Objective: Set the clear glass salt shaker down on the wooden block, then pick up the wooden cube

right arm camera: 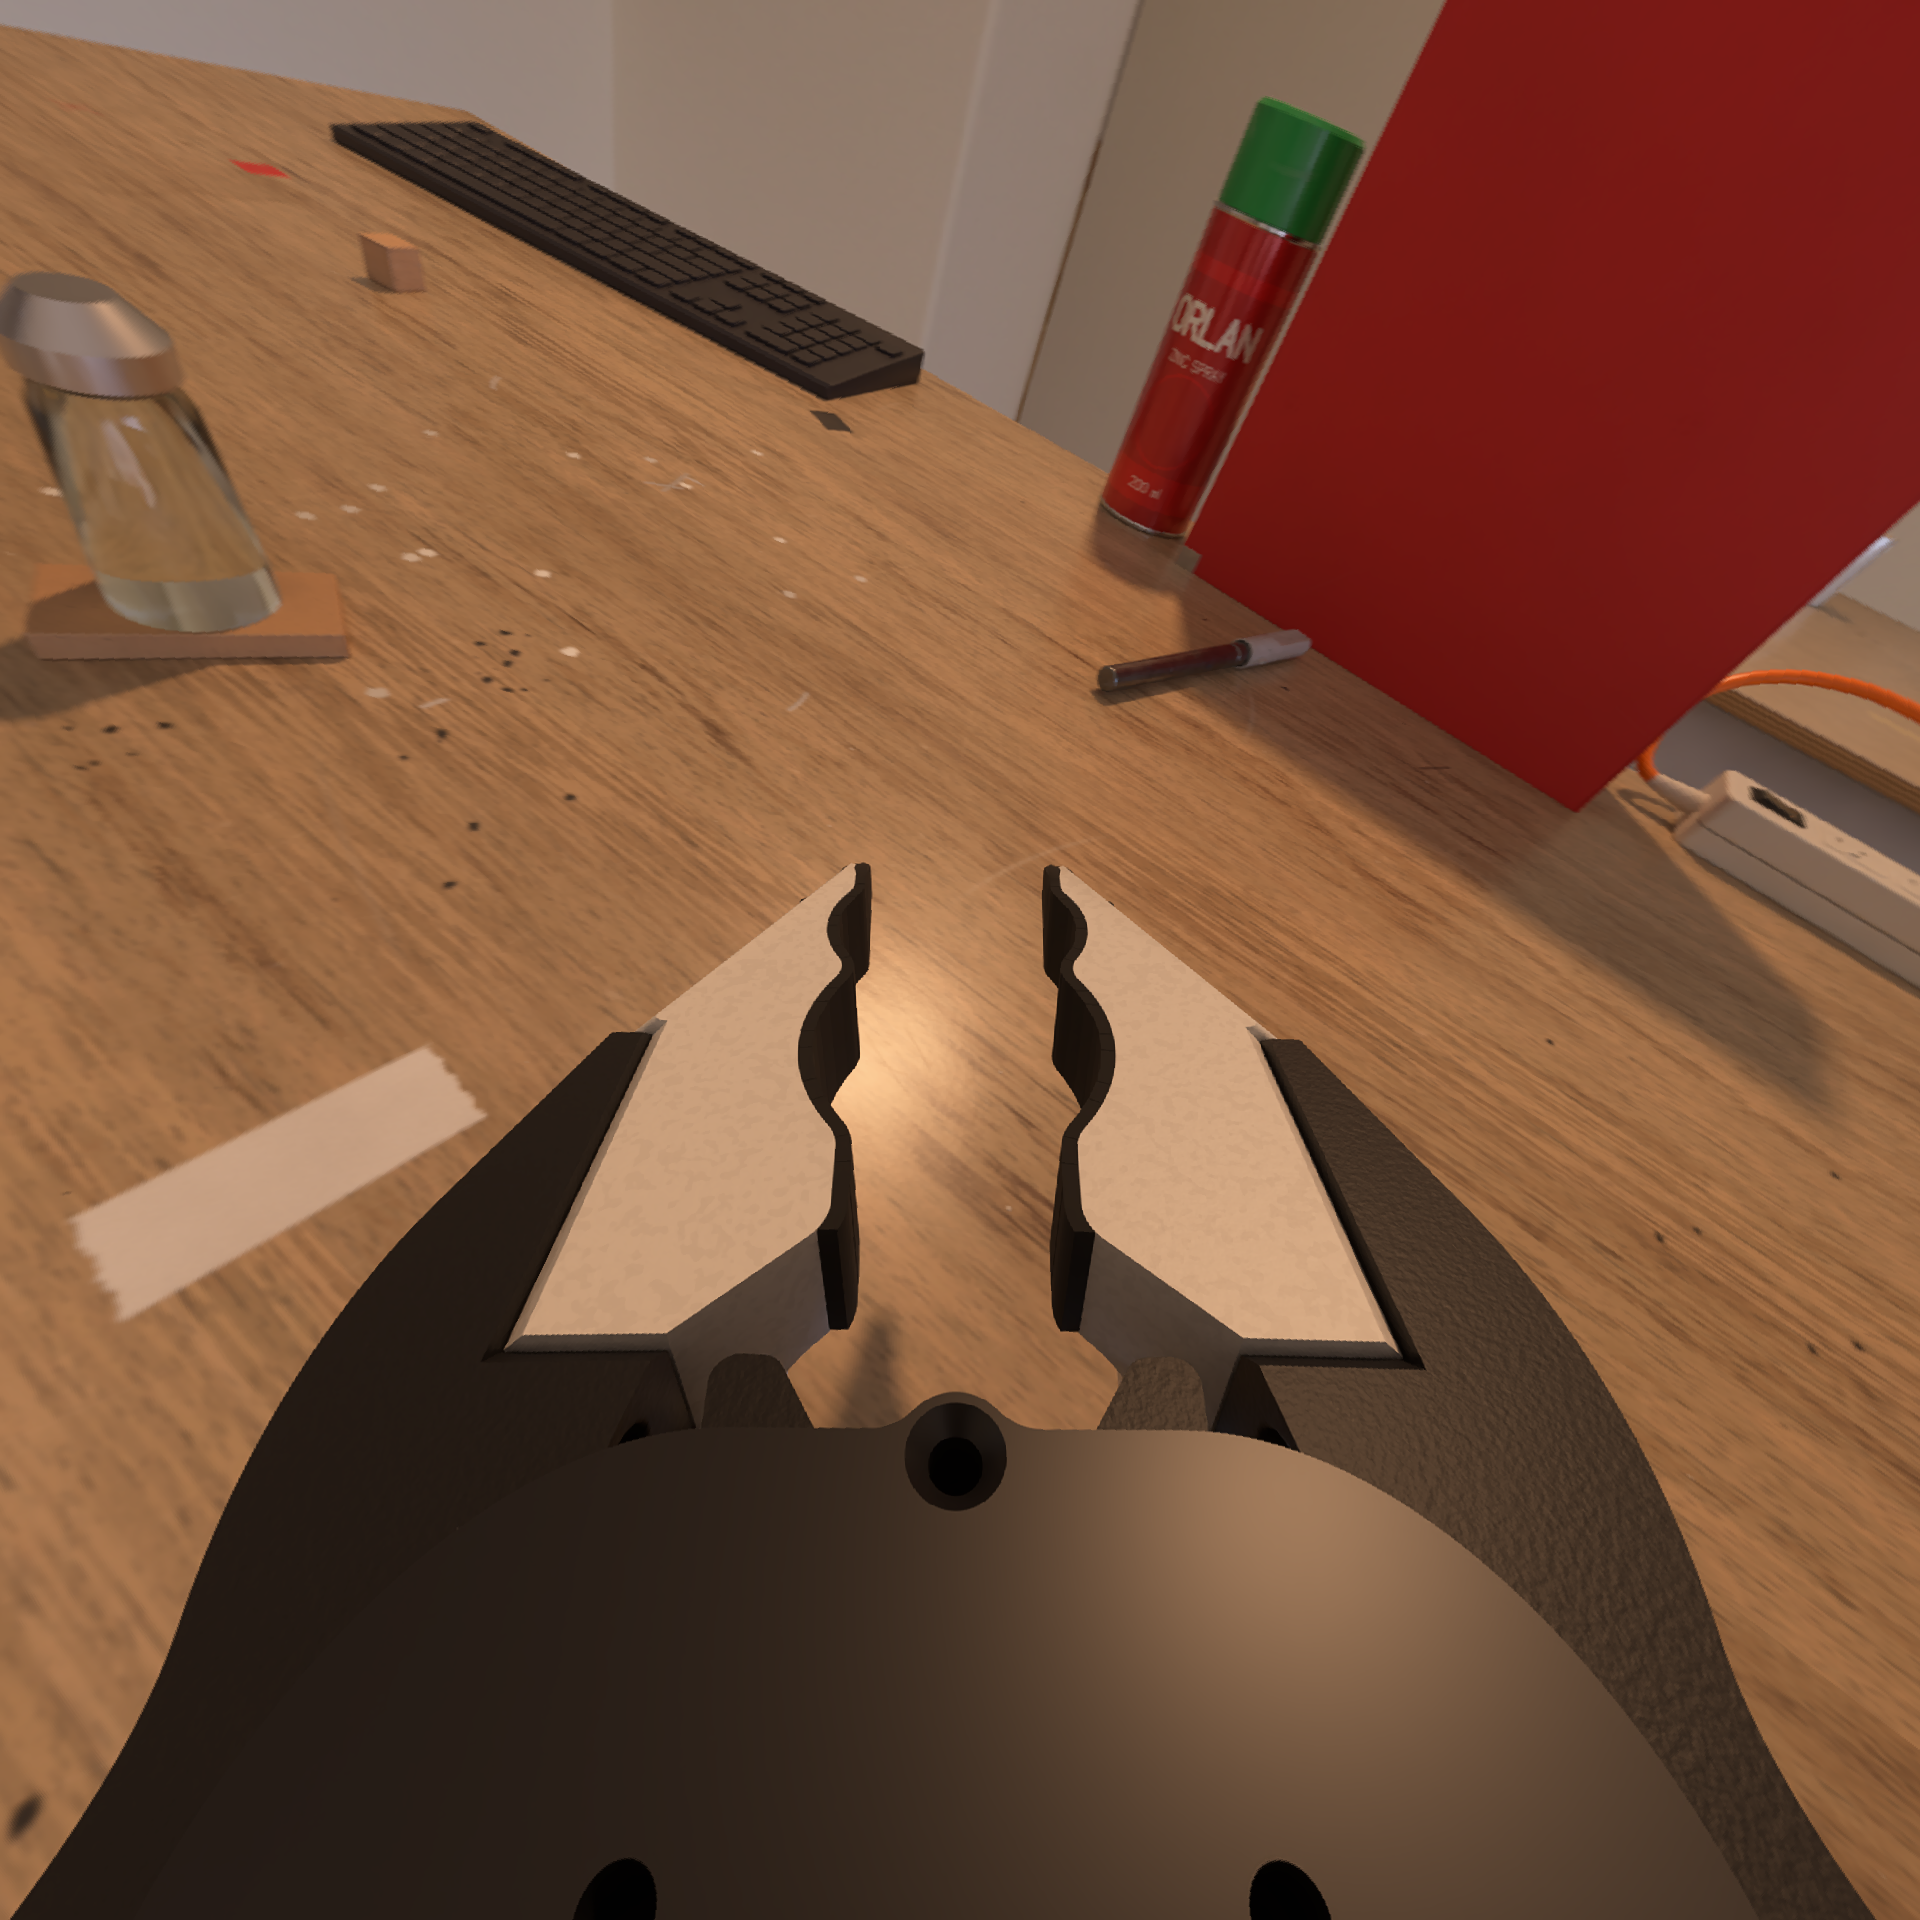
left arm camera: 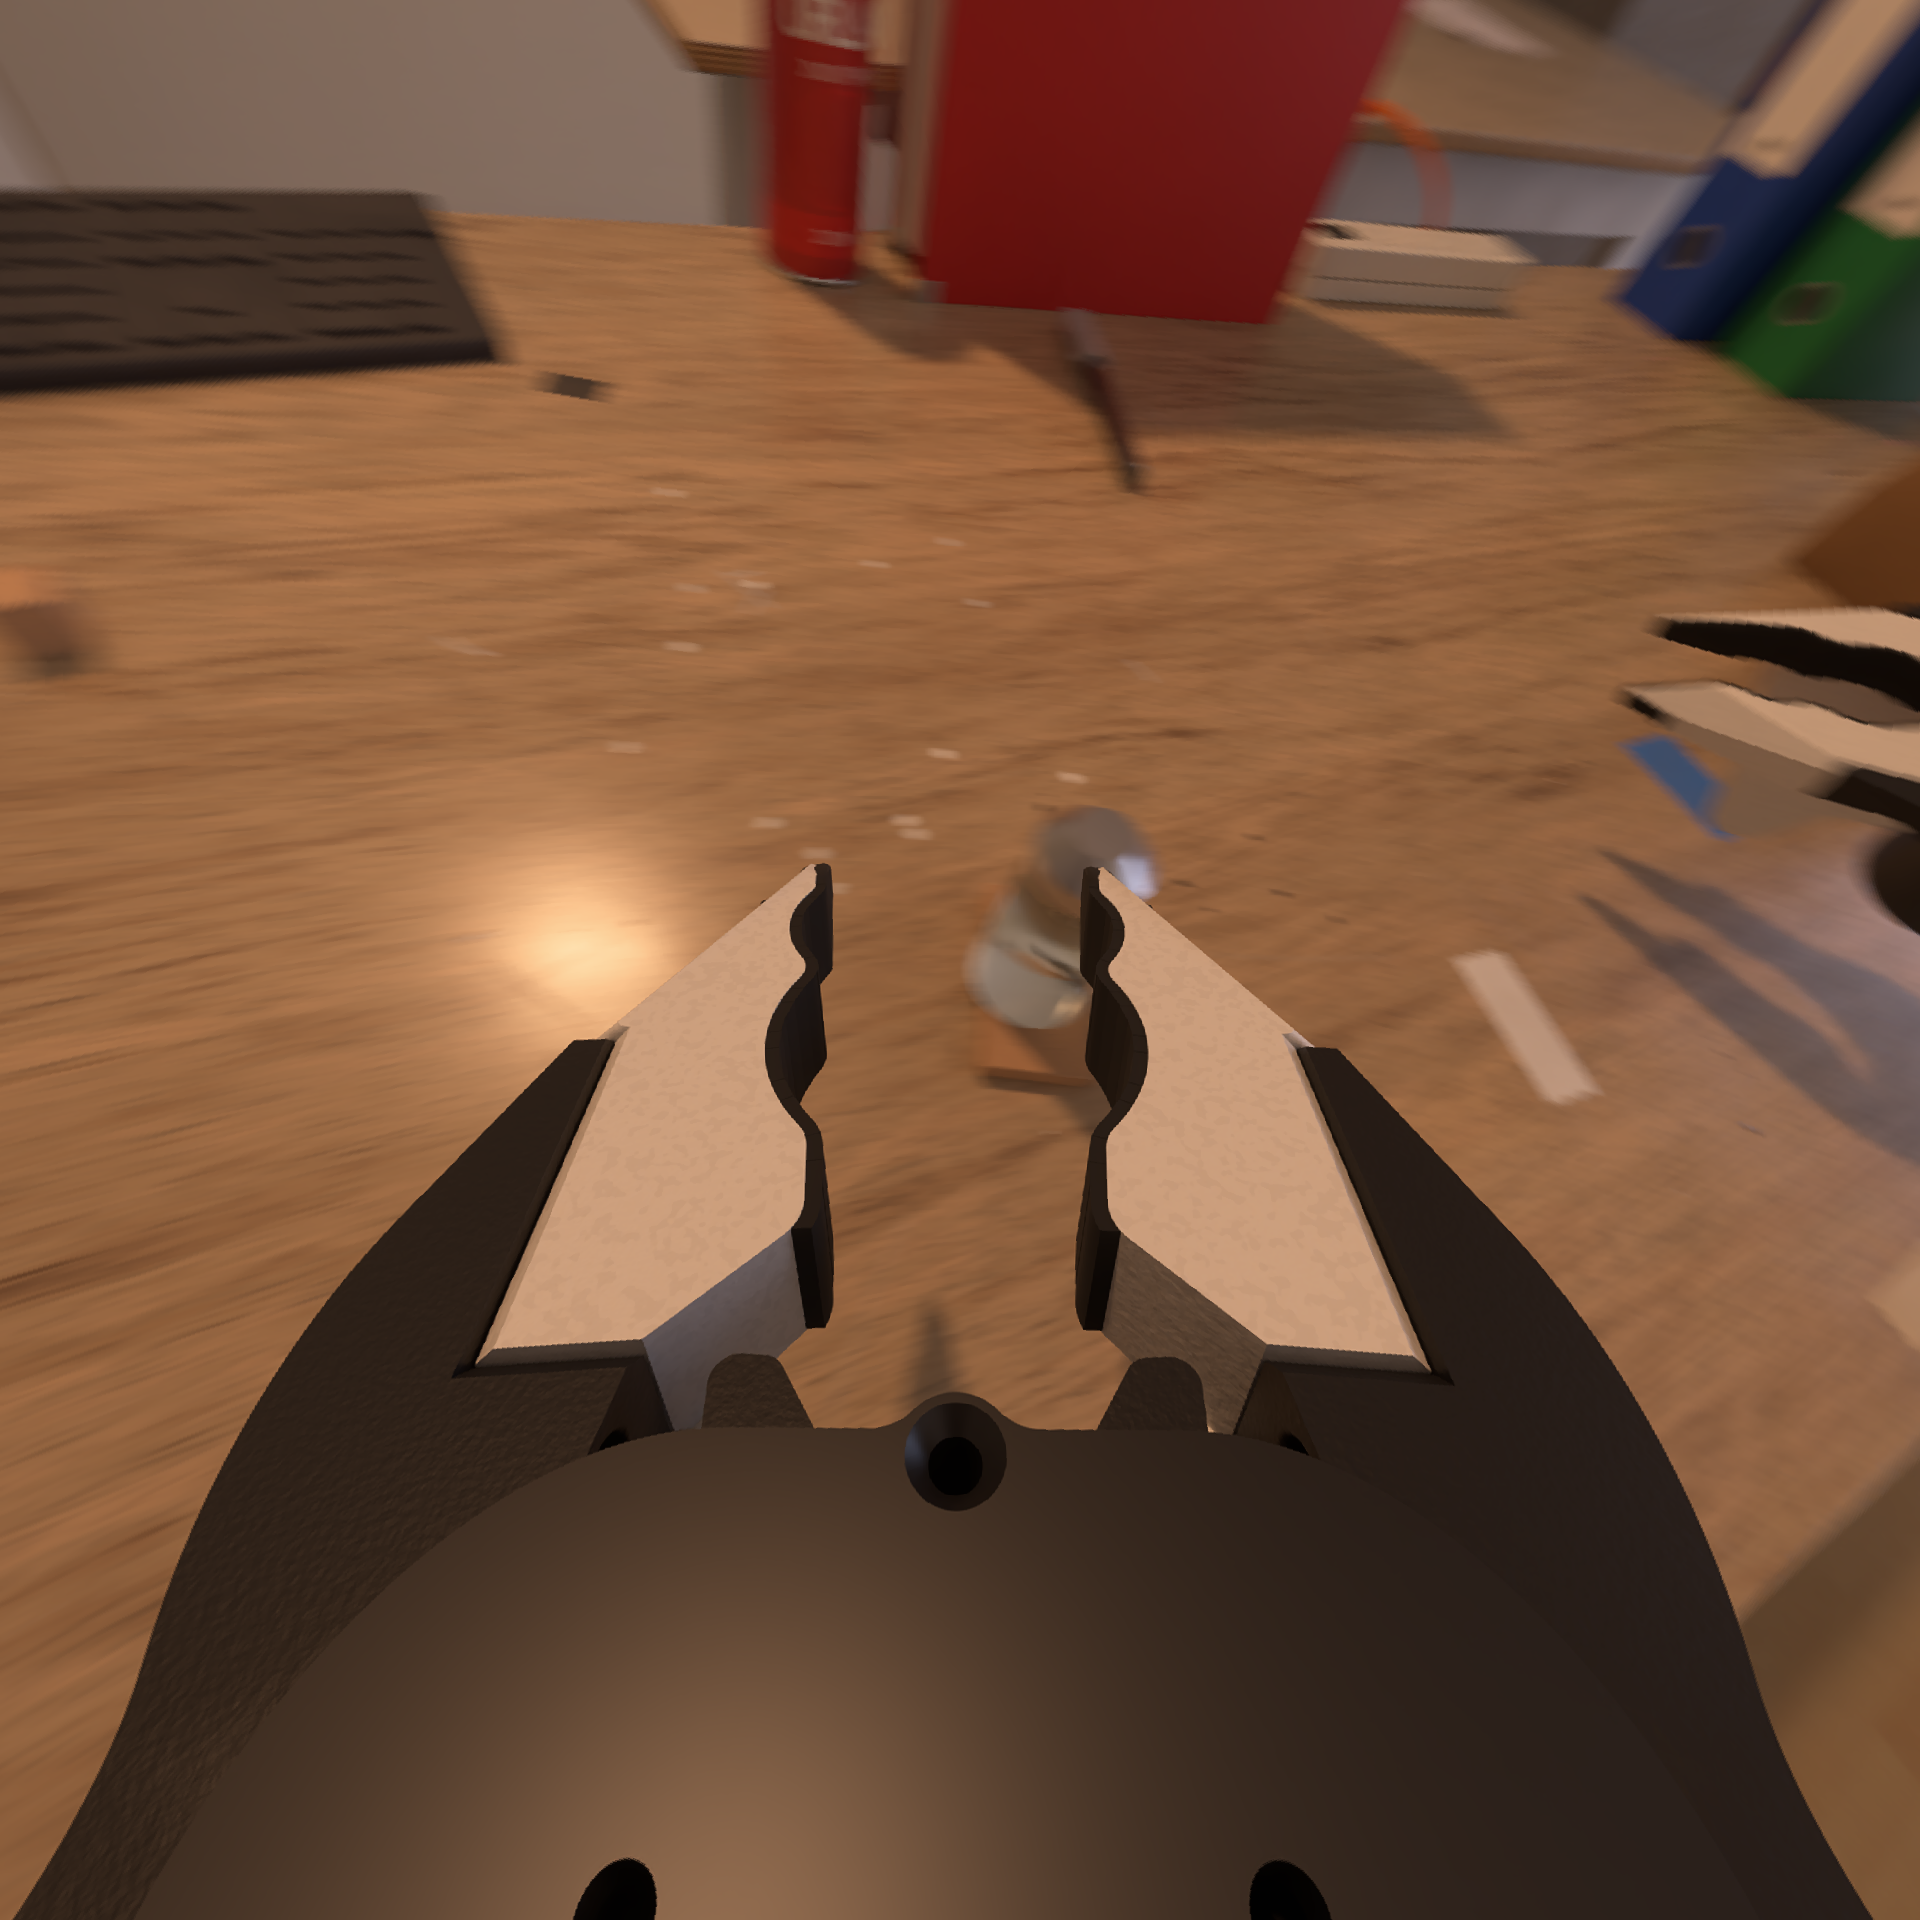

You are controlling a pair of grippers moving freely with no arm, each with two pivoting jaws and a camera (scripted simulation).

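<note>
The clear glass salt shaker (right arm camera: 145, 488) with a metal cap stands on the flat wooden block (right arm camera: 301, 613) at the left of the right wrist view. In the blurred left wrist view the shaker (left arm camera: 1039, 956) stands on the block (left arm camera: 1013, 1055), partly behind my right finger. My left gripper (left arm camera: 956, 883) is open and empty, above and just short of the shaker. The small wooden cube (right arm camera: 392, 260) sits farther off near the keyboard; it shows as a blur at the far left in the left wrist view (left arm camera: 42, 623). My right gripper (right arm camera: 956, 878) is open and empty over bare table.
A black keyboard (right arm camera: 634, 249) lies along the far edge. A red spray can (right arm camera: 1226, 332) stands next to a red board (right arm camera: 1558, 364). A marker (right arm camera: 1205, 657), a tape strip (right arm camera: 281, 1174), a white power strip (right arm camera: 1808, 862) and binders (left arm camera: 1787, 208) are around. The other gripper (left arm camera: 1787, 686) shows at the right.
</note>
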